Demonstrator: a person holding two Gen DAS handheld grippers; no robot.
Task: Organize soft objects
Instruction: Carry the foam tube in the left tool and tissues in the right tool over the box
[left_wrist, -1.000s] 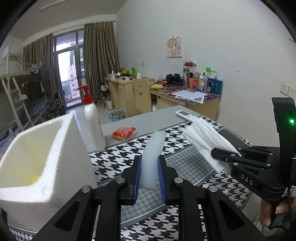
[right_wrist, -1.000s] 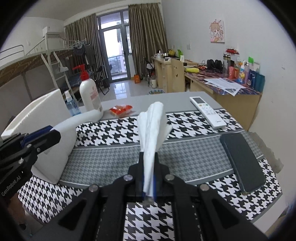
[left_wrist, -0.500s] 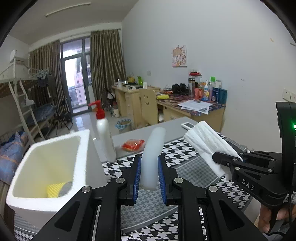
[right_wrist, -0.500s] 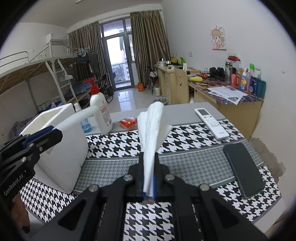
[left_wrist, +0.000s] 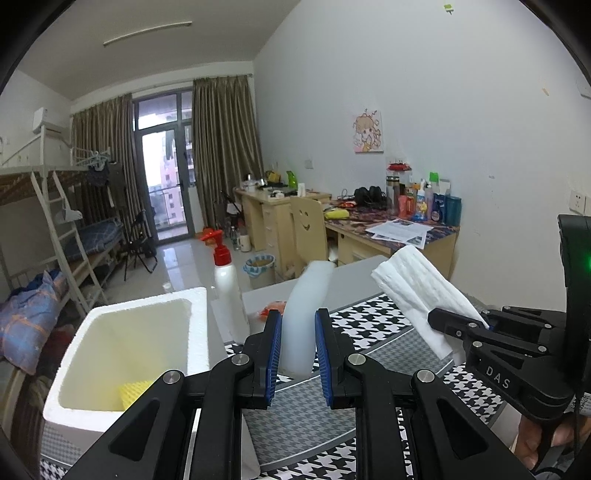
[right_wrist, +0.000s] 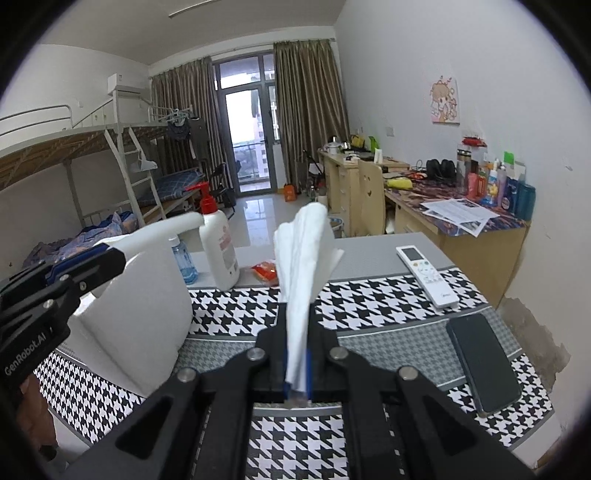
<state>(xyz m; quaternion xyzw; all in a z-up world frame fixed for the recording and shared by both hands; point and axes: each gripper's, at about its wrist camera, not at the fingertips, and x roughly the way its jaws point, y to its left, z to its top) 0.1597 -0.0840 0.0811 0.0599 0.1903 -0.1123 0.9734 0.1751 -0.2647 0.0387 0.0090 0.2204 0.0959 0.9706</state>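
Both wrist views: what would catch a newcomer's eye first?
Each pair of tongs is shut on something soft: the left tongs clamp a white foam strip, the right tongs a folded white tissue. To the left stands an open foam box with a yellow sponge inside.

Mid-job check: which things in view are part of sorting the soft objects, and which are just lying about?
Job:
- white foam strip in left gripper
- folded white paper towel in right gripper
- white foam box
- yellow sponge inside it

Lying about:
- white pump bottle with red cap
- white remote control
- black phone
- orange snack packet
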